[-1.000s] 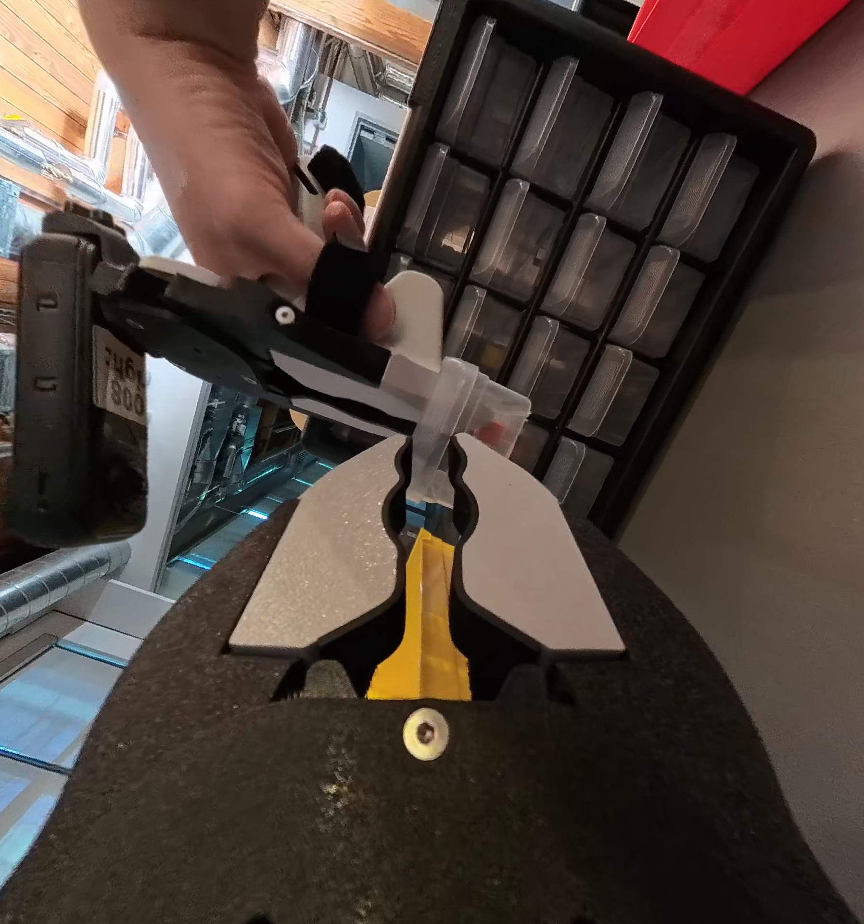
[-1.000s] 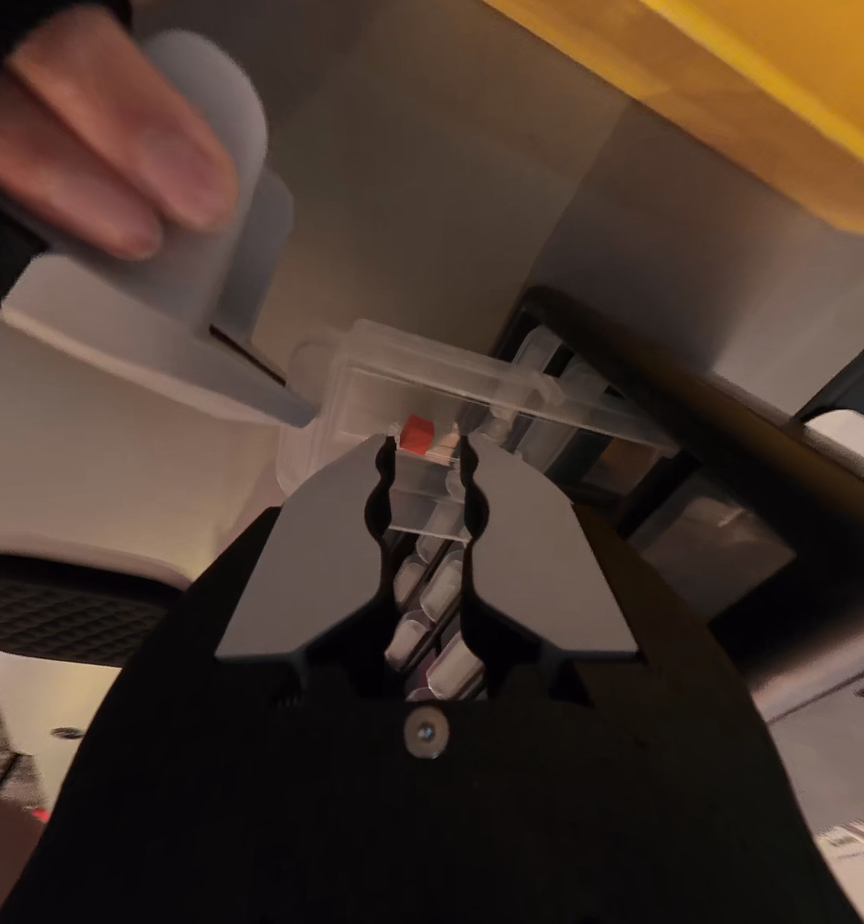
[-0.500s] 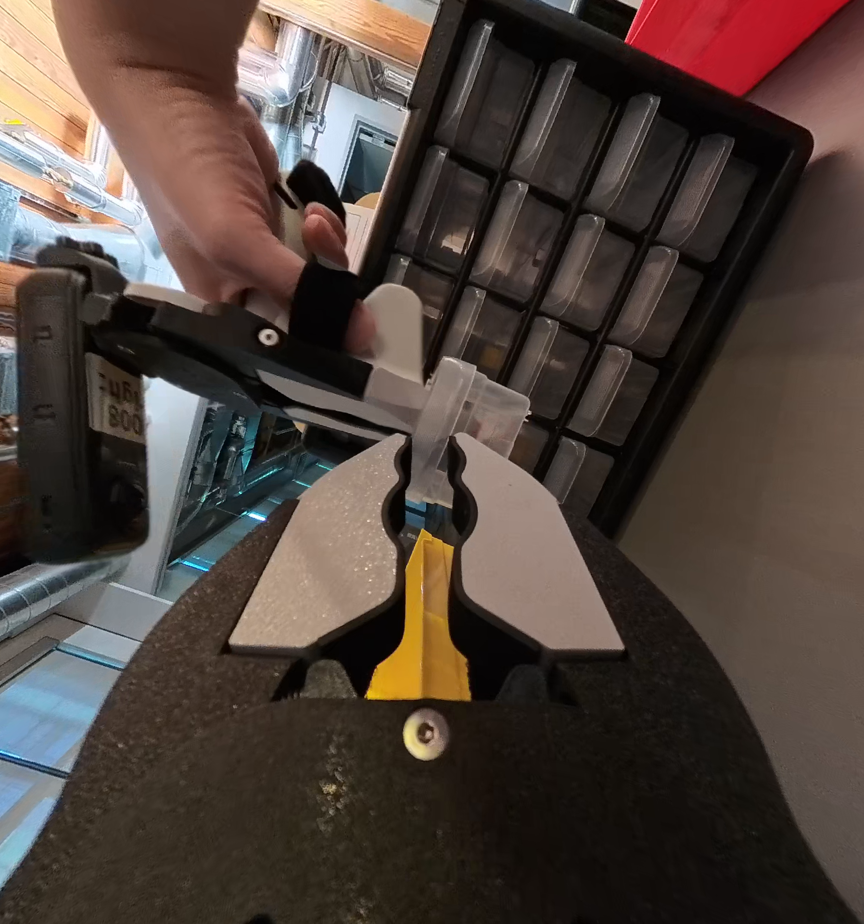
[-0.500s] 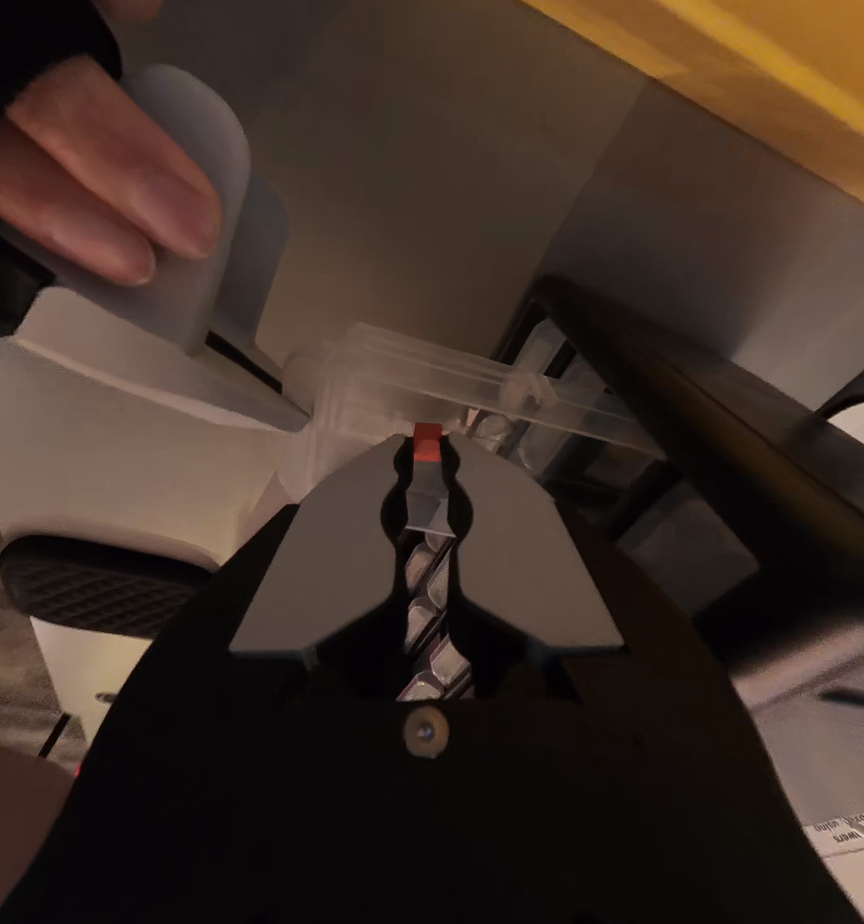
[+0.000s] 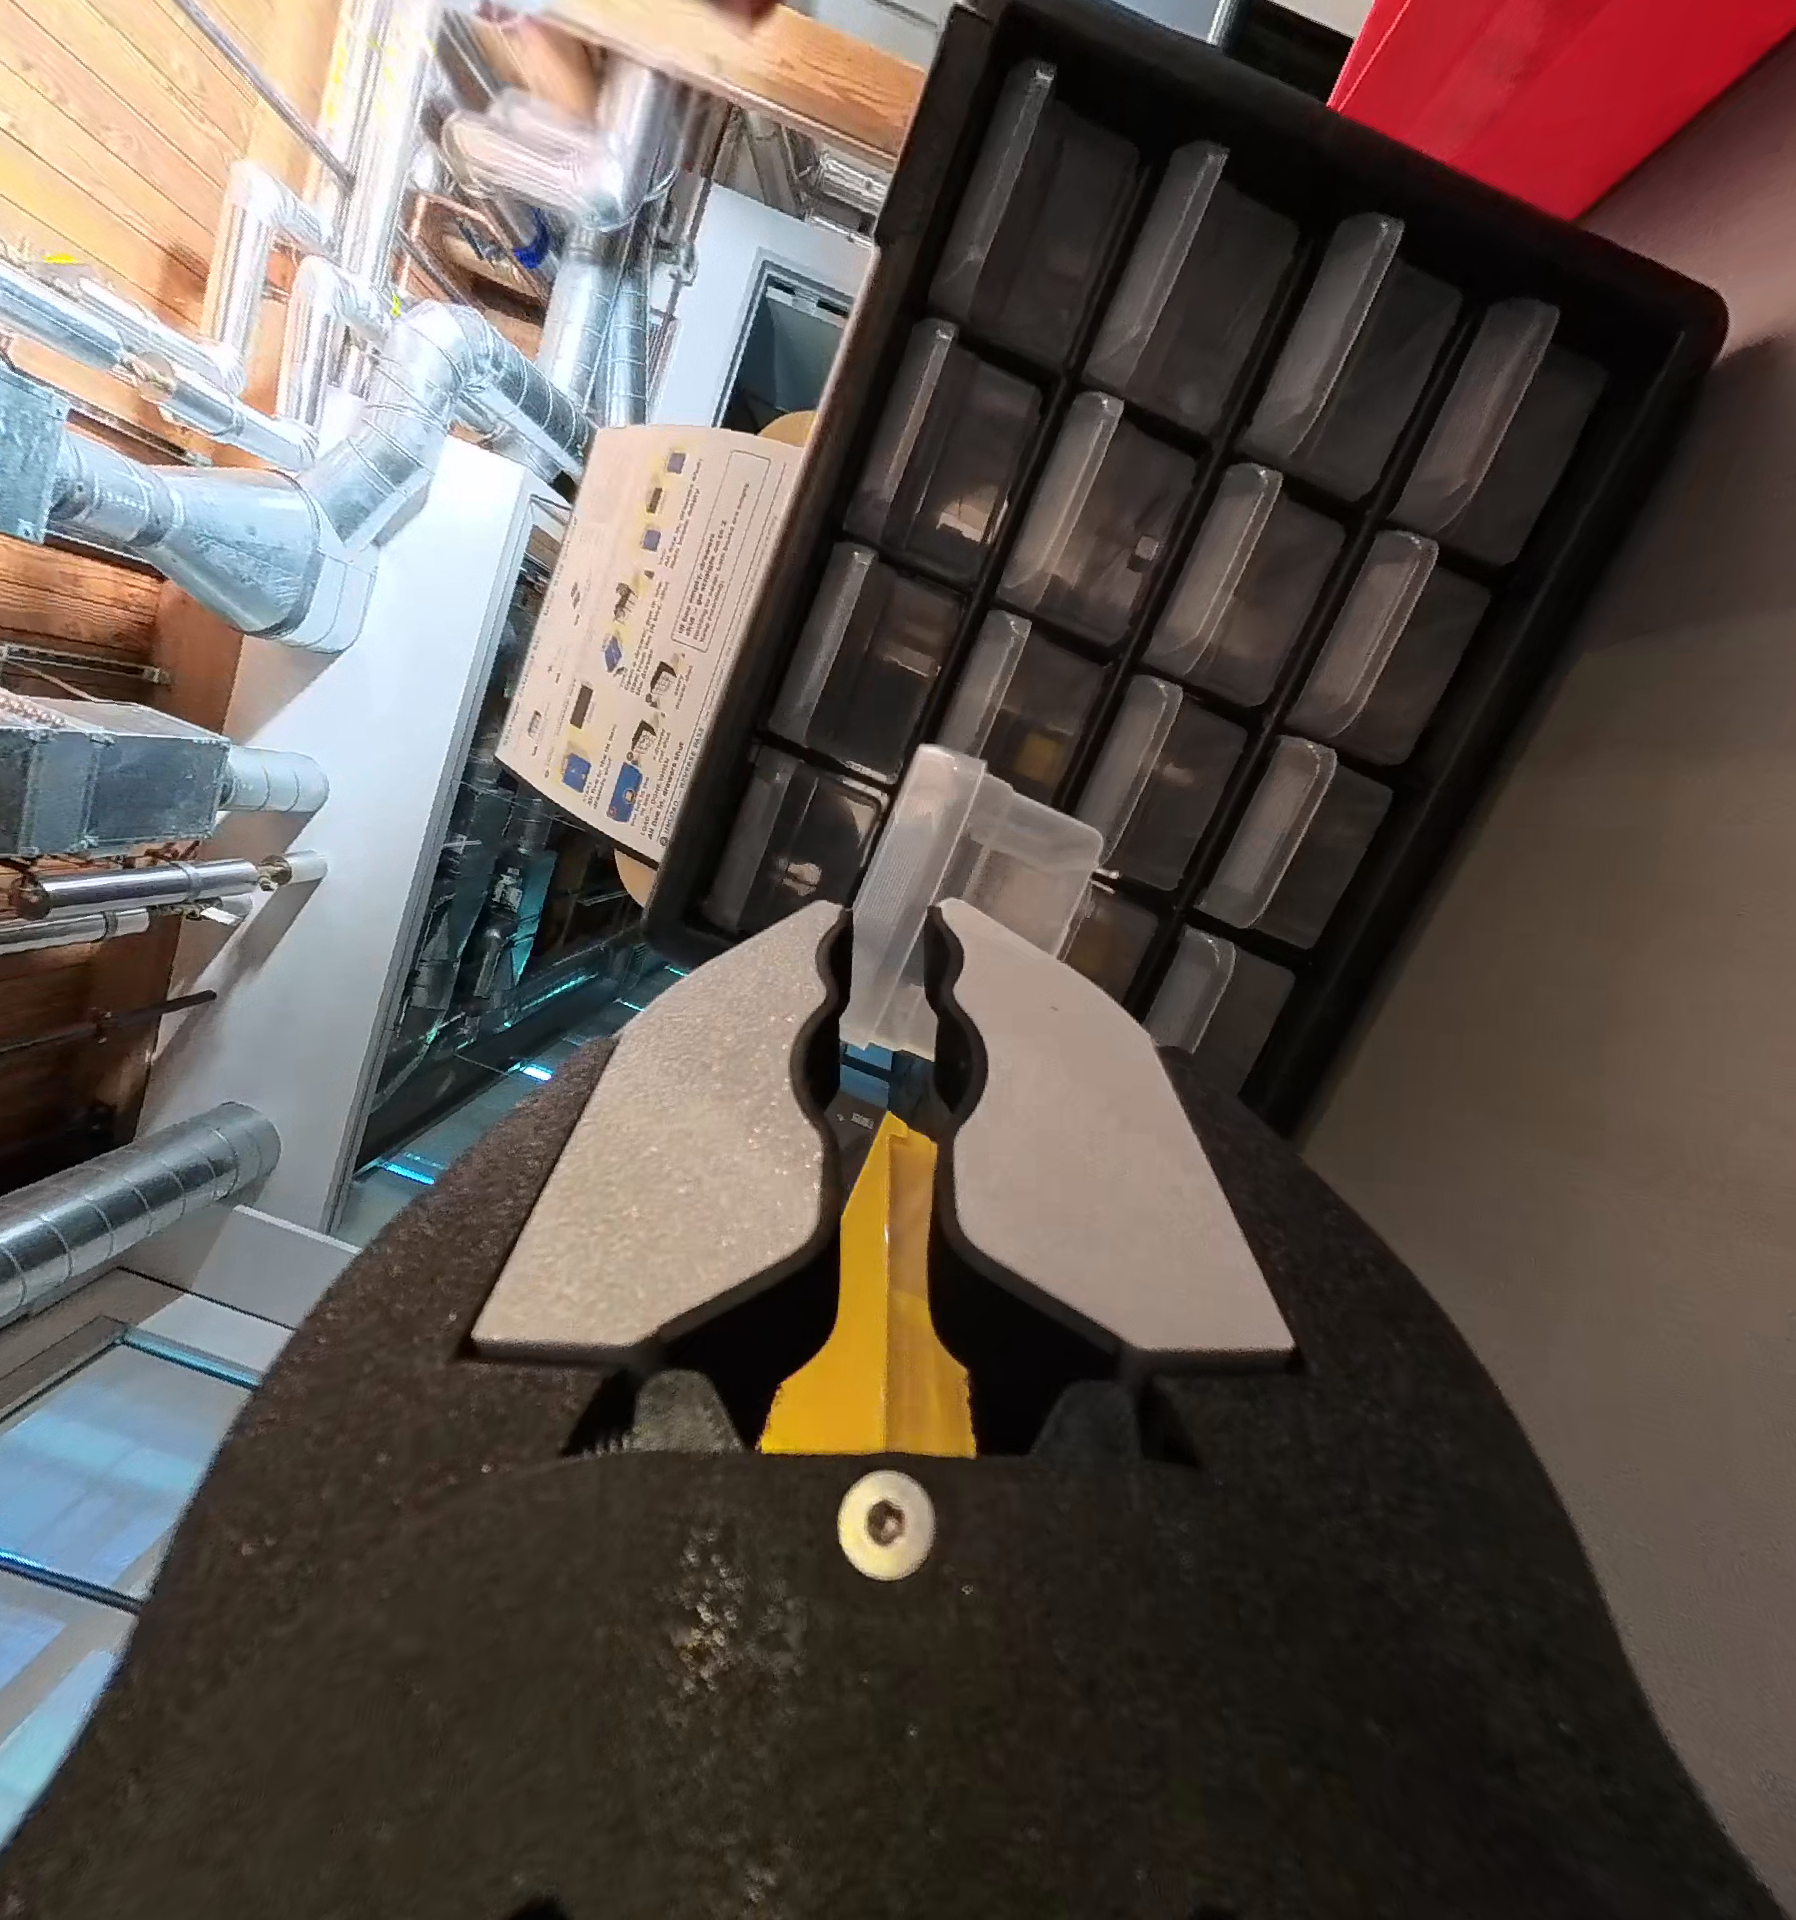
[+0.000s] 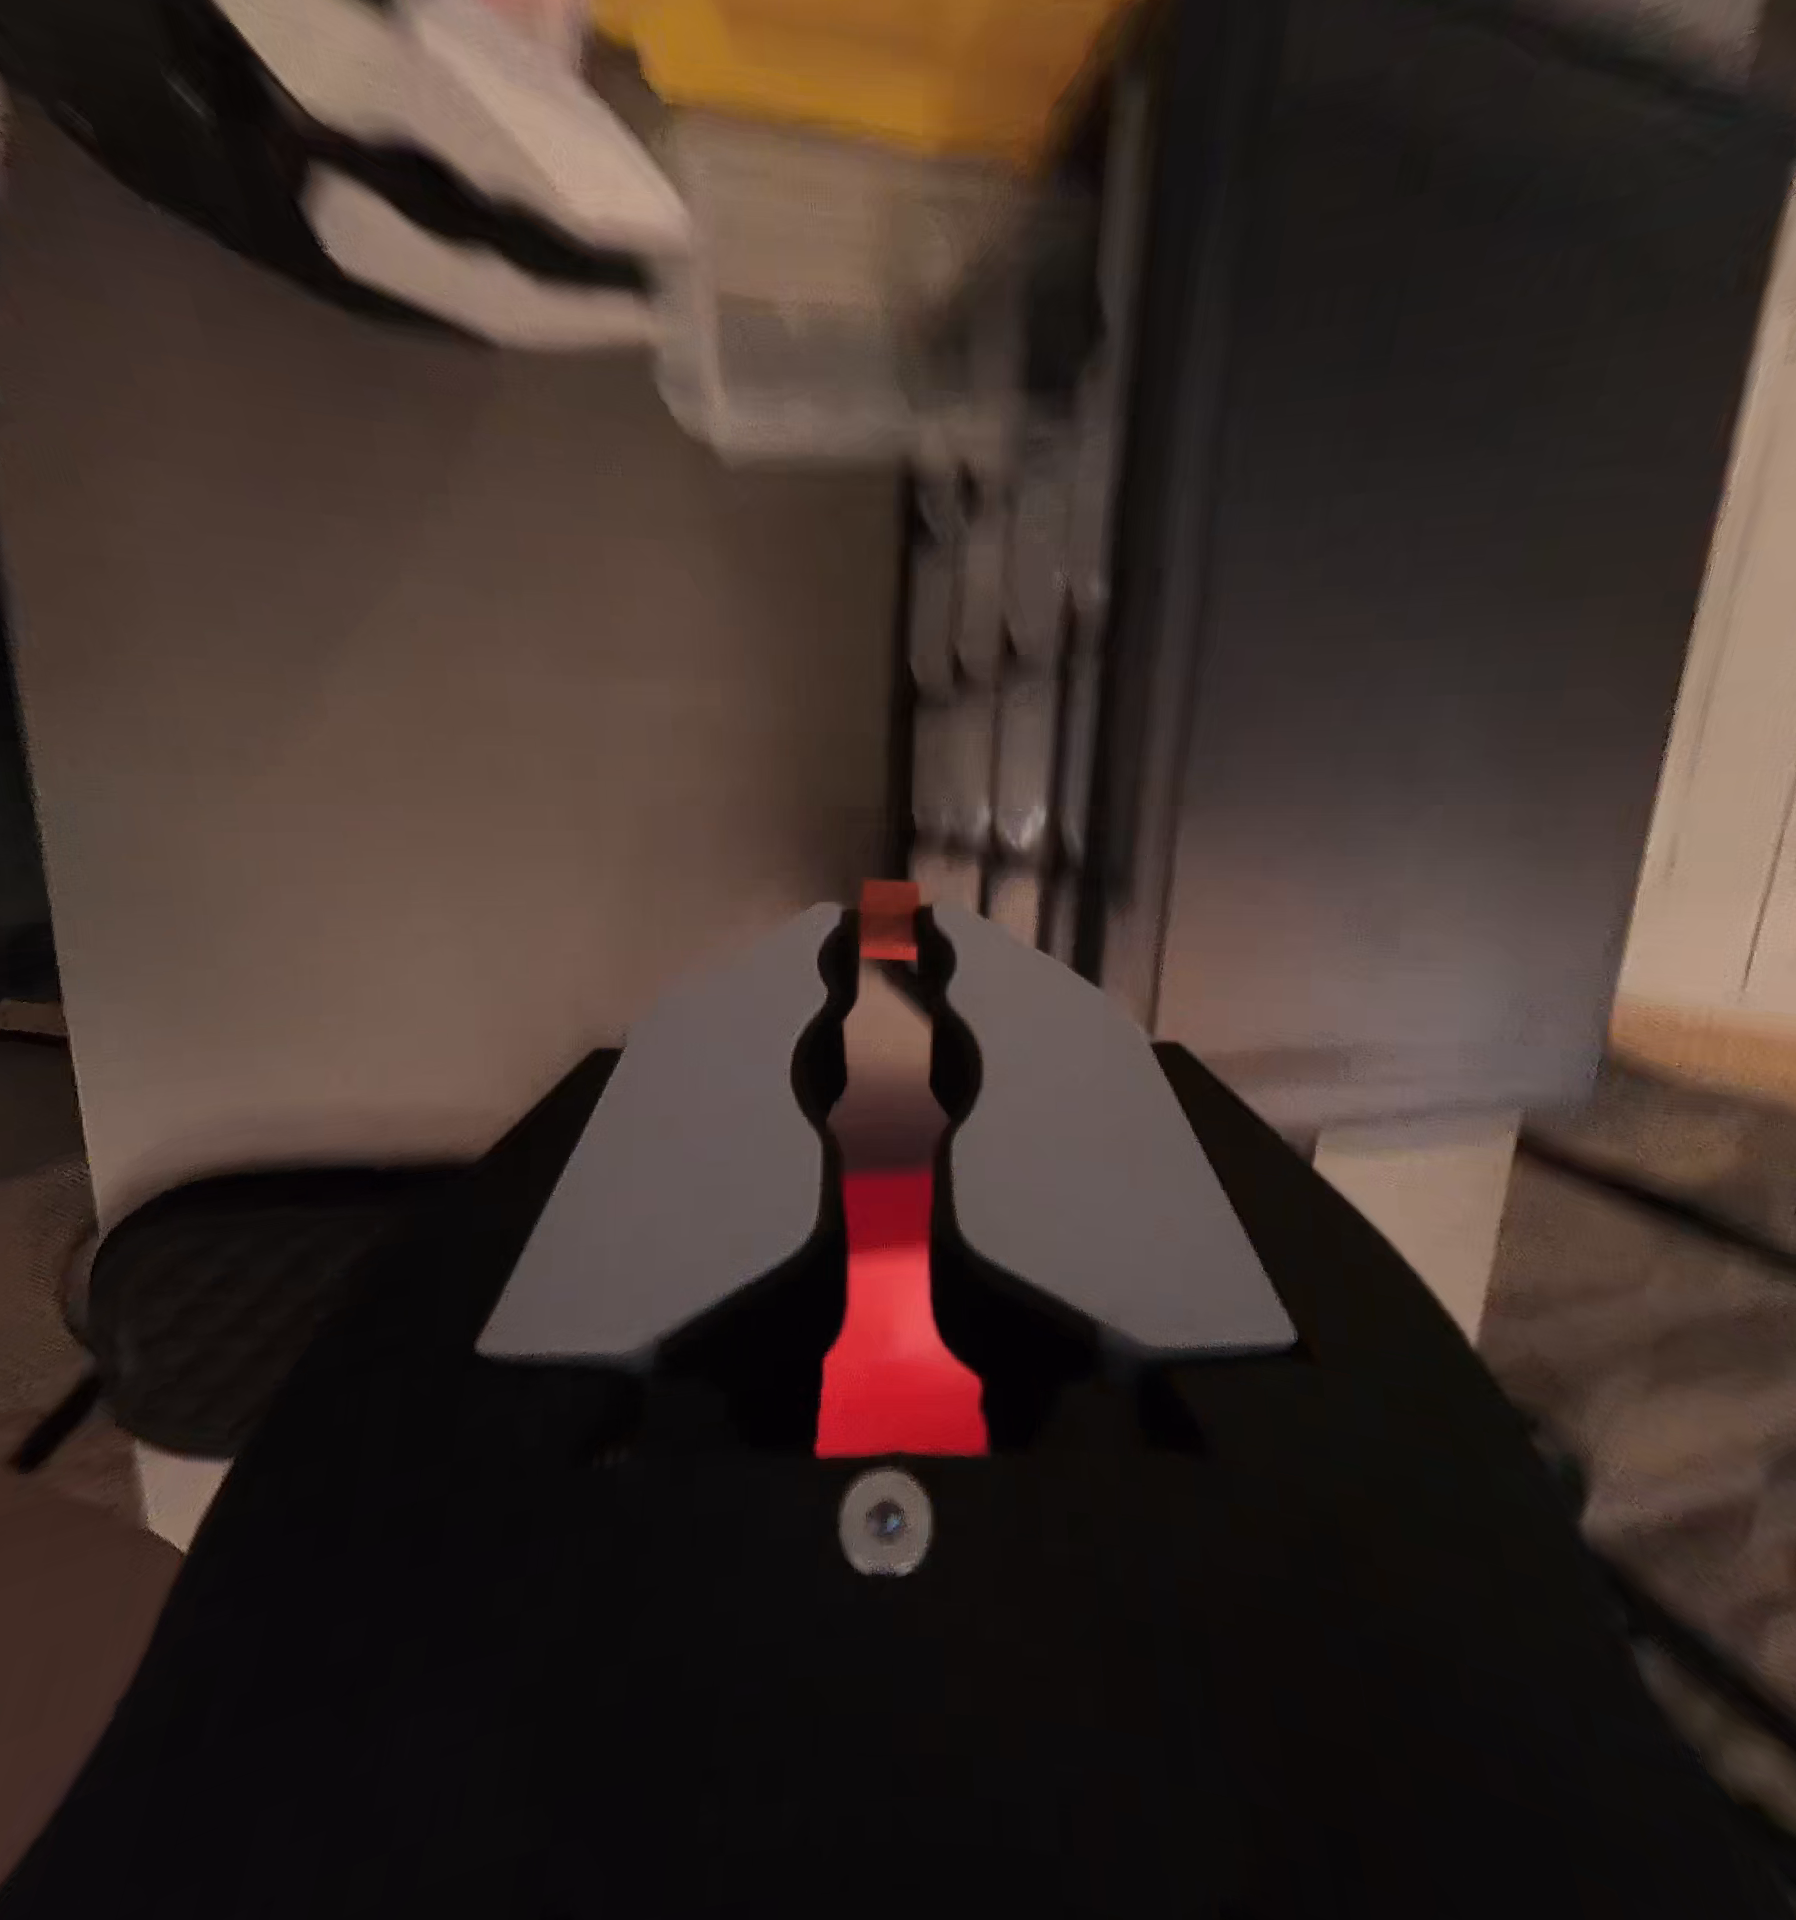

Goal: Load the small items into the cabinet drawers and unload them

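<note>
Pinching a small orange-red block [image 6: 890, 921], right gripper [image 6: 889, 940] clamps it.

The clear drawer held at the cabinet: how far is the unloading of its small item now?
Done: the right gripper is shut on the small red item, clear of the cabinet. In hand: the left gripper is shut on the clear drawer's front tab, and the drawer is pulled out. Left: setting the item down and pushing the drawer back. The other drawers look shut; their contents are unclear.
</note>
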